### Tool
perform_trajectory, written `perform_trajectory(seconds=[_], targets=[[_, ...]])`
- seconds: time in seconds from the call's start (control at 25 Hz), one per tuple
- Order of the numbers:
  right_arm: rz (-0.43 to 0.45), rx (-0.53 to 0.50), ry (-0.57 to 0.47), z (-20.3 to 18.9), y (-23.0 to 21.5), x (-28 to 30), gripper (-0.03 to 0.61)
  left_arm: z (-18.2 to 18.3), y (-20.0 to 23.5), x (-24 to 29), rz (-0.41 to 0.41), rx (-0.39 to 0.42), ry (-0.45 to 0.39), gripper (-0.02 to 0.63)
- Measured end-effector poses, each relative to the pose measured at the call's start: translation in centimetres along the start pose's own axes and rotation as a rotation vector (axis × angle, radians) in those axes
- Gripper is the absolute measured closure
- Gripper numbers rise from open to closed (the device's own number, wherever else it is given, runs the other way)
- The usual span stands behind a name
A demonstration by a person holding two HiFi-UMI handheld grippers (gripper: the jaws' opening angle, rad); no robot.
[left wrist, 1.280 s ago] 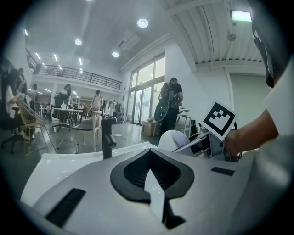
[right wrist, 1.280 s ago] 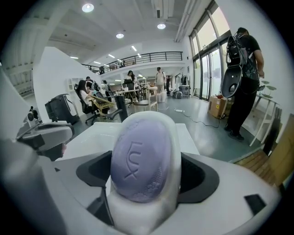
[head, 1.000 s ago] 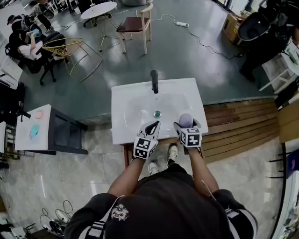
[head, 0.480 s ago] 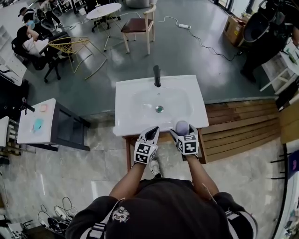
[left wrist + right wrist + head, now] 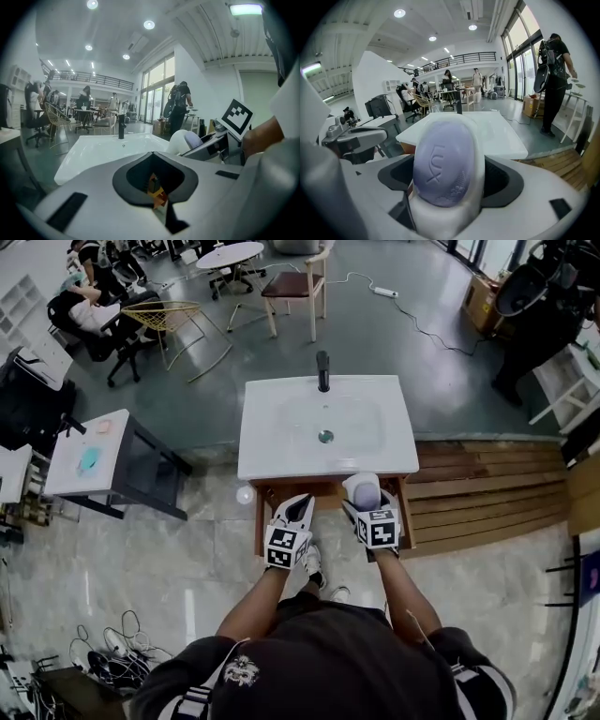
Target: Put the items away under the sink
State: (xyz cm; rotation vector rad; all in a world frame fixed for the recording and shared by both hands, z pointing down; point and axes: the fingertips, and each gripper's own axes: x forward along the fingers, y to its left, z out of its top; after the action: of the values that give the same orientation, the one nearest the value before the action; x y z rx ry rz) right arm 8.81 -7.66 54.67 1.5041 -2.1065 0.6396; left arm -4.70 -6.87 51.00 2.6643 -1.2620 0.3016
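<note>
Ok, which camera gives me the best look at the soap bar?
Right gripper view: the purple soap bar fills the frame, clamped in the right gripper, lettering visible. Head view shows it small from above, in front of the sink; left gripper view catches only its side.

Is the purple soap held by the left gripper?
No, the right gripper view shows the purple soap clamped between the jaws of the right gripper.
</note>
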Motion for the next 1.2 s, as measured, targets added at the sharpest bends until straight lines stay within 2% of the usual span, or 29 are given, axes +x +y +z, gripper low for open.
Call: perform_trajectory(seconds=[0.32, 0.64, 0.96, 1.2], targets=[[0.012, -0.001, 0.011, -3.1, 2.2, -2.0, 0.124, -3.2, -2.0, -5.0, 0.022, -0.016, 0.026, 0.607], [0.014, -0.019, 0.075, -6.8, 4.5, -1.4, 0.124, -5.9, -1.5, -5.8, 0.019, -0.016, 0.044, 0.607], [-0.001, -0.004, 0.115, -9.6, 5.1, 4.1, 0.124, -9.5, 1.6, -2.1, -0.012, -0.046, 0.058, 0.607], [-0.003, -0.02, 0.088, -13.1, 4.1, 10.5, 0.124, -15.5, 3.8, 2.3, -0.001, -0.026, 0.058, 0.607]])
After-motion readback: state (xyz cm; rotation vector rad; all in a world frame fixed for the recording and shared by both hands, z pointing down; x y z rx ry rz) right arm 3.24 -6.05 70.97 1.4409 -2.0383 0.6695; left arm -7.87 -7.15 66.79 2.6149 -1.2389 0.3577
